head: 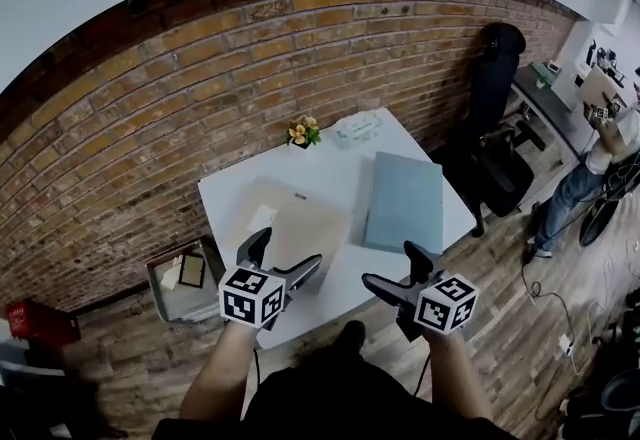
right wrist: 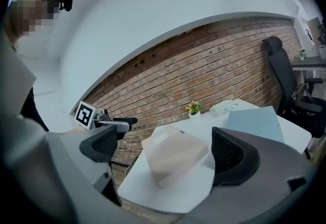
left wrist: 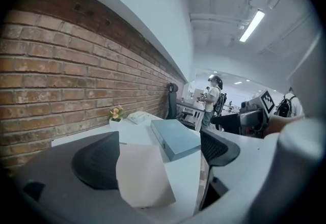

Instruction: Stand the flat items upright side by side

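Beige flat box [head: 290, 218] and a grey-blue flat box [head: 405, 200] are both lying flat on the white tabletop [head: 330, 168], side by side with a strip of bare top between them. Neither one is stood up yet.

The left tongs [head: 283, 263] hang over the near edge of the tabletop, right at the front corner of the beige box. Their jaws are spread wide and hold nothing. In the left gripper view the beige box shows in the gap between the jaws, lying on the tabletop, but I can't tell whether either jaw touches it.

The right tongs [head: 395, 268] are also wide open and empty, sitting just off the near edge. The grey-blue box is ahead of them, the beige one ahead and to their left. Their own view frames the beige box between the jaws too, clearly out of reach.

Further back by the brick wall [head: 150, 128] there's a small flower pot [head: 303, 133] and a white pack [head: 357, 129]. A black office chair [head: 495, 118] stands off to the right.
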`<action>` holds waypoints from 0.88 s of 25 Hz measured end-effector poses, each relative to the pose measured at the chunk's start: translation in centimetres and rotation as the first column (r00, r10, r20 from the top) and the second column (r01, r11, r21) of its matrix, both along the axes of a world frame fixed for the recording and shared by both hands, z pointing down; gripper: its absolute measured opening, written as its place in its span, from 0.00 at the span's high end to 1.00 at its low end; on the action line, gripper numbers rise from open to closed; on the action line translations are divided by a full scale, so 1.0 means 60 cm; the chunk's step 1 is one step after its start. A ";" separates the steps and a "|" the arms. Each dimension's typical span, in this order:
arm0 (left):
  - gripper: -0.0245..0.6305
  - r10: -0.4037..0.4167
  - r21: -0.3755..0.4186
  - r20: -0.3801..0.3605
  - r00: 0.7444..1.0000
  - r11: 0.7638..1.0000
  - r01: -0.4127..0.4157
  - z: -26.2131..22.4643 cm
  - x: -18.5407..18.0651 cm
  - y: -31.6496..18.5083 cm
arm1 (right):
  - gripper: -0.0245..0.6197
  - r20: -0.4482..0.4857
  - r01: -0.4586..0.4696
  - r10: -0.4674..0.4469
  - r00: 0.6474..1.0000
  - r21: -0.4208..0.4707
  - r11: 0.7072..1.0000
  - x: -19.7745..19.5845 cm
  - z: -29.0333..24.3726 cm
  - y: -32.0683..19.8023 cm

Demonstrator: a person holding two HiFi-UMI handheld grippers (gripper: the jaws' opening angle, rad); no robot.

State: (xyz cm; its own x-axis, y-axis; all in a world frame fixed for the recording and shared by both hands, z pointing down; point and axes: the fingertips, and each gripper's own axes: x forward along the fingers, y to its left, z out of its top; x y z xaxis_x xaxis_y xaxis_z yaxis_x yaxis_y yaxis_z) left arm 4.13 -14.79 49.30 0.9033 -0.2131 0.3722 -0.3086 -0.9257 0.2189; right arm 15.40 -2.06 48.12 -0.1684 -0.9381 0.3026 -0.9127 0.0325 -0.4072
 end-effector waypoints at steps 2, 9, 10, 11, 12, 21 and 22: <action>0.18 -0.037 0.002 0.018 0.999 0.999 0.037 0.002 0.023 -0.016 | 0.06 0.011 0.025 -0.025 1.000 0.005 1.000 0.039 0.001 -0.017; 0.18 -0.133 0.010 0.038 0.990 0.991 0.132 0.008 0.072 -0.041 | 0.06 0.029 0.117 -0.117 0.993 -0.009 0.993 0.112 0.027 -0.072; 0.18 -0.139 0.010 0.043 0.989 0.990 0.139 0.011 0.069 -0.043 | 0.06 0.035 0.133 -0.133 0.991 -0.006 0.991 0.107 0.028 -0.083; 0.18 -0.147 0.010 0.047 0.988 0.989 0.146 0.014 0.065 -0.046 | 0.06 0.038 0.153 -0.153 0.988 -0.005 0.988 0.098 0.029 -0.095; 0.18 -0.156 0.008 0.050 0.987 0.988 0.155 0.017 0.059 -0.051 | 0.06 0.035 0.175 -0.175 0.984 -0.008 0.985 0.088 0.029 -0.107; 0.18 -0.248 -0.044 0.050 0.967 0.967 0.251 0.052 -0.031 -0.087 | 0.06 -0.015 0.321 -0.322 0.946 -0.075 0.944 -0.009 0.028 -0.193; 0.18 -0.264 -0.053 0.056 0.963 0.962 0.267 0.060 -0.042 -0.092 | 0.06 -0.016 0.333 -0.335 0.942 -0.081 0.939 -0.014 0.031 -0.202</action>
State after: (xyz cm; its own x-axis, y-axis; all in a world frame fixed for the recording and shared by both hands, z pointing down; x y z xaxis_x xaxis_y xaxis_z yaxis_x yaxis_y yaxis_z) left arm 1.62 -20.30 52.93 0.7977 -0.4193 0.4334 -0.5533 -0.7947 0.2496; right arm 14.53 -14.16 49.98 -0.4580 -0.8034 0.3805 -0.8664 0.3075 -0.3935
